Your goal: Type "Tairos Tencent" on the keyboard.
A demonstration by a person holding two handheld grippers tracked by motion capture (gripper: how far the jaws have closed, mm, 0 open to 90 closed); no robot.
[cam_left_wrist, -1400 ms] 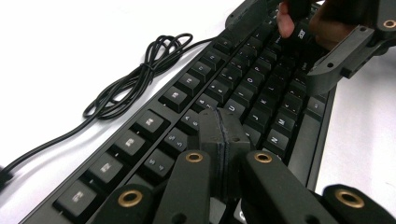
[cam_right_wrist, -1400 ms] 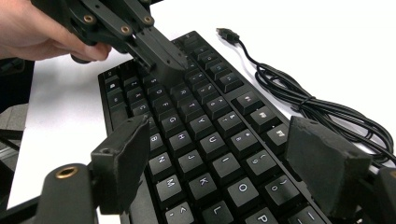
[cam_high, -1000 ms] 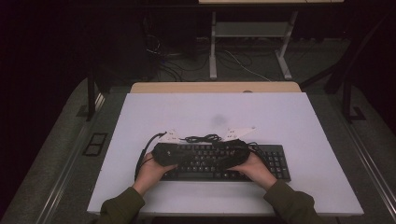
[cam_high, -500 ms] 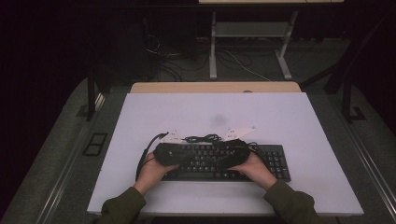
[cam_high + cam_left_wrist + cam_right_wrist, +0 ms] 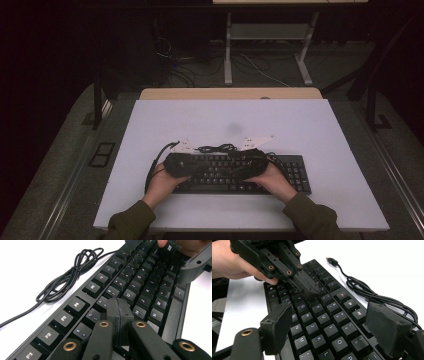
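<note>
Left gripper point(image 5: 119, 315): black two-jaw tool, jaws pressed together with nothing between them, tips resting over the middle letter rows of the black plastic keyboard point(image 5: 130, 287), near the Y and H keys.
Right gripper point(image 5: 332, 325): jaws spread wide, hovering above the same keys; nothing held.
Keyboard position: flat on the white table top point(image 5: 300, 125), directly under both tools; the left hand point(image 5: 229, 262) sits behind its tool.
Cable: the keyboard's thin black cord point(image 5: 67, 275) lies bundled just beyond the far edge, its USB plug point(image 5: 332, 261) loose on the table.
Change: compared with a second earlier, hands and keyboard sit almost exactly alike.
Meaning: probably a key press in progress, or a pause.
</note>
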